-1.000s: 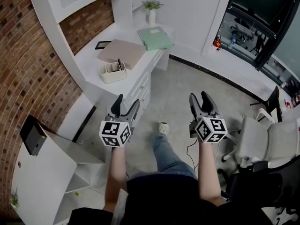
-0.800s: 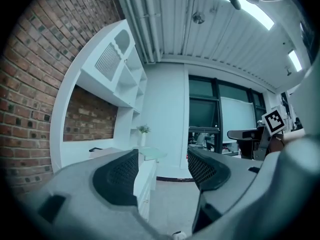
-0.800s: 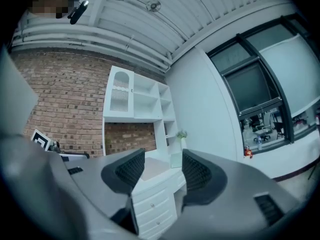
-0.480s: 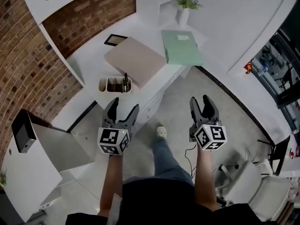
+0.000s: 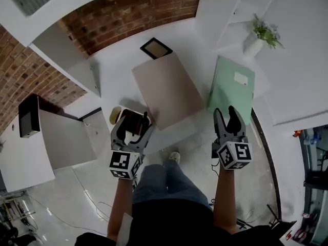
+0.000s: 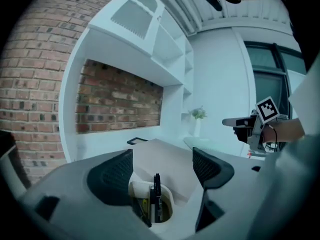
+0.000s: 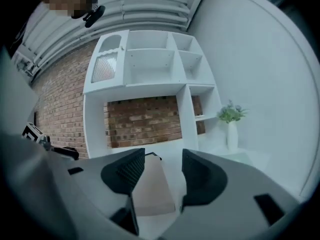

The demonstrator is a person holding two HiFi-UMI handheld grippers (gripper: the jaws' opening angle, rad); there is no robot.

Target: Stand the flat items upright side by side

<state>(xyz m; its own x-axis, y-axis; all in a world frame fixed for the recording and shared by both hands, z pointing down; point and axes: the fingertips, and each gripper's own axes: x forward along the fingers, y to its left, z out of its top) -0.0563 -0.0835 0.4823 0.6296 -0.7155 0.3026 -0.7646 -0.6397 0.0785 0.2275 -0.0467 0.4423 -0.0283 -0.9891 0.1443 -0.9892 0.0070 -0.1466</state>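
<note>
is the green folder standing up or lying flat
Lying flat. The head view shows the green folder with its broad face up on the white desk, near the beige folder, also flat.

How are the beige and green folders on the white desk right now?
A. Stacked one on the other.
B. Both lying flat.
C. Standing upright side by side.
B: the head view shows the beige folder and the green folder each flat on the desk, neither on the other.
</note>
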